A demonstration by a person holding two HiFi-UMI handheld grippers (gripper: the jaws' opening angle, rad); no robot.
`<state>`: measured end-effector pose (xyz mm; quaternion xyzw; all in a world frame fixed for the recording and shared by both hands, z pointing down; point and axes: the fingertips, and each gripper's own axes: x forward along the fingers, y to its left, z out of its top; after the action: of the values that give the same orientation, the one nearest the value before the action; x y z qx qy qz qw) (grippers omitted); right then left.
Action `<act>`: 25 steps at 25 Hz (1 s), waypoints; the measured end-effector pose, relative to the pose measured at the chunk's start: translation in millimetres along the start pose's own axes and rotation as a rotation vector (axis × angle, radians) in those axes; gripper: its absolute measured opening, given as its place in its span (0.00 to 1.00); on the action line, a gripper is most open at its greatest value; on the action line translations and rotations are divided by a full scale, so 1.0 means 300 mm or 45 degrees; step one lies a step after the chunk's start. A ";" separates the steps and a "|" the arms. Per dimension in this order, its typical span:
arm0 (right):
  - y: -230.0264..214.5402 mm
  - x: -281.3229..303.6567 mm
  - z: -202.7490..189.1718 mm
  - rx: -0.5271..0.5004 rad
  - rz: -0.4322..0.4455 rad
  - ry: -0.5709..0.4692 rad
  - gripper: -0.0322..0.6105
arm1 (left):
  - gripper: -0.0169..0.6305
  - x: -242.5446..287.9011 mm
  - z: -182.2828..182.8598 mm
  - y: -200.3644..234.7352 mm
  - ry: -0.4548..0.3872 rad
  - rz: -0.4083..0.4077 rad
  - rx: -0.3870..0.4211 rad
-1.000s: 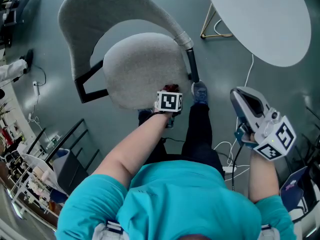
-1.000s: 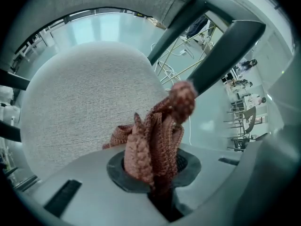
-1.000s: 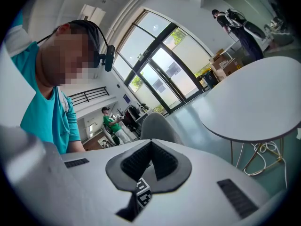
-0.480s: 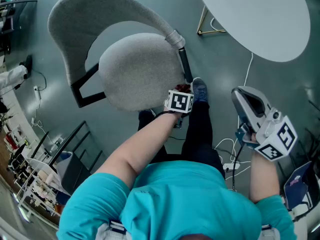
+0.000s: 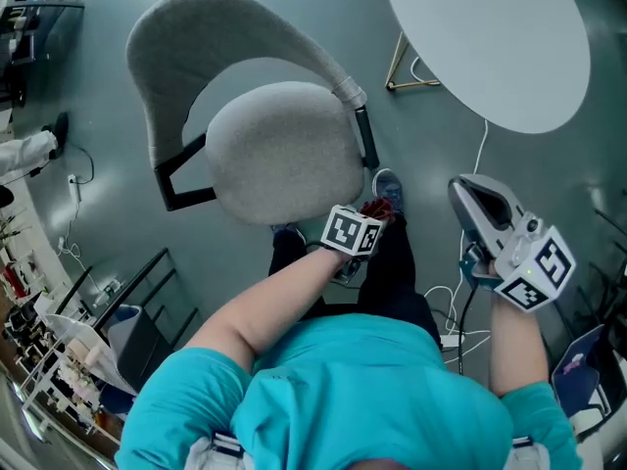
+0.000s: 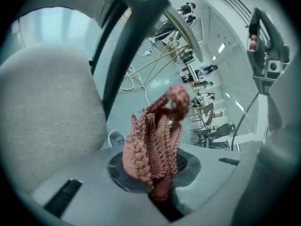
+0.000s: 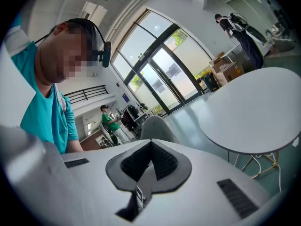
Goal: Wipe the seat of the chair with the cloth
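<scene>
A grey upholstered chair stands in front of me in the head view, with a round seat (image 5: 279, 150) and a curved backrest (image 5: 216, 27). My left gripper (image 5: 370, 218) hovers just off the seat's front right edge, shut on a red knobbly cloth (image 5: 378, 208). In the left gripper view the cloth (image 6: 157, 135) stands bunched up out of the closed jaws of the left gripper (image 6: 160, 173), clear of the seat (image 6: 42, 117) at the left. My right gripper (image 5: 475, 196) is held up at the right, away from the chair. Seen in its own view, the right gripper (image 7: 150, 161) is shut and holds nothing.
A round white table (image 5: 490, 37) on thin gold legs (image 5: 407, 62) stands at the upper right. Cables (image 5: 446, 292) lie on the floor by my legs. Black racks (image 5: 127, 292) stand at the lower left. My shoe (image 5: 389, 186) is by the chair's black arm post (image 5: 366, 140).
My left gripper slid with the cloth from the seat's front edge to the right and back toward me, off the seat. The right gripper has stayed where it was.
</scene>
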<state>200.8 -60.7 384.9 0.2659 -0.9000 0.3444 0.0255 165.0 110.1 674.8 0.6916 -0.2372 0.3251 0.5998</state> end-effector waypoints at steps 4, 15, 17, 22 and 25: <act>0.118 0.047 0.073 -0.029 0.026 0.014 0.05 | 0.11 -0.300 -0.011 0.047 -0.135 -0.003 -0.003; 0.525 0.215 0.327 -0.160 0.086 0.097 0.05 | 0.11 -1.369 0.127 0.050 -0.825 0.067 -0.034; 0.617 0.249 0.403 -0.223 0.121 0.088 0.05 | 0.11 -1.574 0.154 0.018 -0.960 0.103 0.016; 0.799 0.301 0.585 -0.361 0.178 0.065 0.05 | 0.11 -1.987 0.166 -0.089 -1.244 0.169 0.122; 0.876 0.291 0.664 -0.417 0.189 0.045 0.05 | 0.11 -2.147 0.138 -0.173 -1.383 0.182 0.169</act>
<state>23.0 -63.9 94.0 0.1850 -0.9607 0.1987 0.0587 -226.4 38.3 164.2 0.7784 -0.5381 -0.0242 0.3225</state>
